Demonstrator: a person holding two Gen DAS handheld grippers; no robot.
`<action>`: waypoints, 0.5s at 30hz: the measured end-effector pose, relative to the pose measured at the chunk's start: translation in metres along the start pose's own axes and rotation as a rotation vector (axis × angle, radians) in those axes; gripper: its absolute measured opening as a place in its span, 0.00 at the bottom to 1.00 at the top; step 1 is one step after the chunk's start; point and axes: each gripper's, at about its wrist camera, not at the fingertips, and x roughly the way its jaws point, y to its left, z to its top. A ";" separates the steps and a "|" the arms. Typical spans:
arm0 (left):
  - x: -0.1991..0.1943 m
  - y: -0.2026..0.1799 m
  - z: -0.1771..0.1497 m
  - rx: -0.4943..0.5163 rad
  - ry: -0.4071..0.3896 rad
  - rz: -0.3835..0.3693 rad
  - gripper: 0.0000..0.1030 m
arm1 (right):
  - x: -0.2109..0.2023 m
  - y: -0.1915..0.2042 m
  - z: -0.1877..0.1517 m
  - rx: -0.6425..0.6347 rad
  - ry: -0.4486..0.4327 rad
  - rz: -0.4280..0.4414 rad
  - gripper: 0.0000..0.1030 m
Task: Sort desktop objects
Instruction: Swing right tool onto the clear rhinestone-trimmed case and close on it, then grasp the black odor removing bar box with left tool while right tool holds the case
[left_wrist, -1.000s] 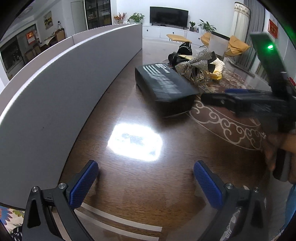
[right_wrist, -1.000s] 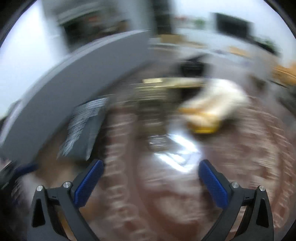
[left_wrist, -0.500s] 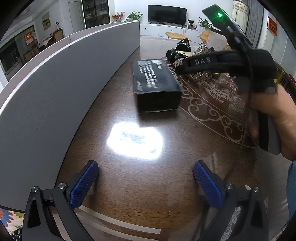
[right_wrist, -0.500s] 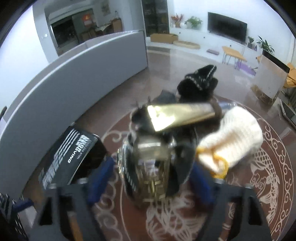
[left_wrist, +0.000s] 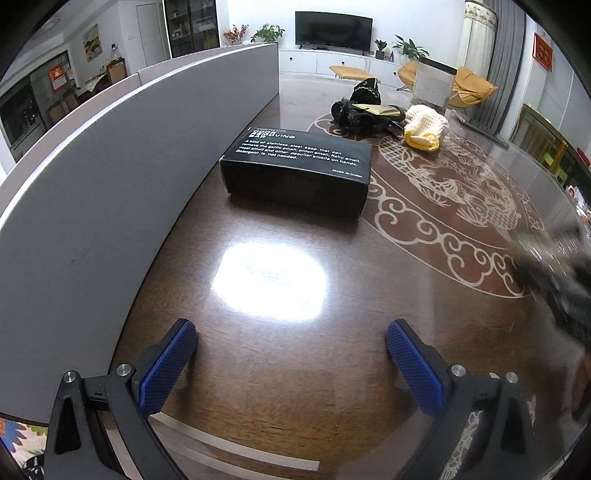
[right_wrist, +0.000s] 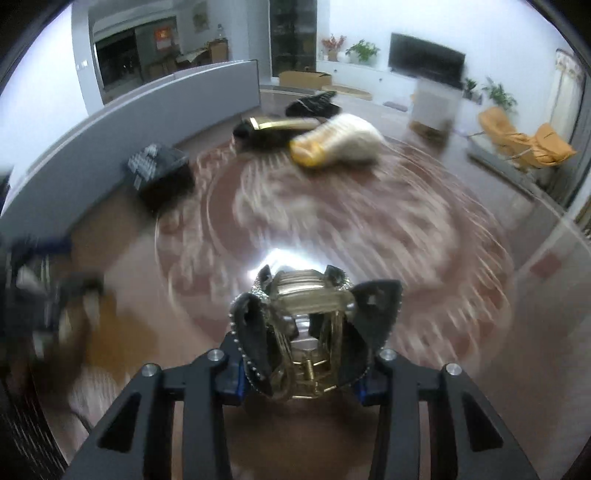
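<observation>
My right tool (right_wrist: 299, 373) clamps the sparkly bow clip (right_wrist: 306, 332) between its pads for carrying; my left tool (left_wrist: 291, 354) gapes empty, black box (left_wrist: 295, 173) ahead on the desk (left_wrist: 332, 332).

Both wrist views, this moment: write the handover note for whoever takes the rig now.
Right gripper: shut on the sparkly bow hair clip, carried above the table; view blurred.
Left gripper: open, empty, over bare tabletop.
Black box lies beside the grey partition. Far end: black-and-gold accessories and cream knit item in a pile.
Done: clip picked from the pile.
Left: place the clip, sort the rest; destination not visible.
</observation>
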 end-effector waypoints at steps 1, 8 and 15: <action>0.000 0.000 0.000 0.000 -0.001 0.000 1.00 | -0.004 -0.002 -0.006 0.012 -0.006 -0.012 0.44; 0.003 -0.003 0.005 -0.024 0.008 0.015 1.00 | -0.004 -0.005 -0.019 0.060 0.020 -0.020 0.91; 0.034 -0.039 0.056 -0.177 0.120 0.103 1.00 | -0.005 -0.005 -0.022 0.062 0.022 0.014 0.97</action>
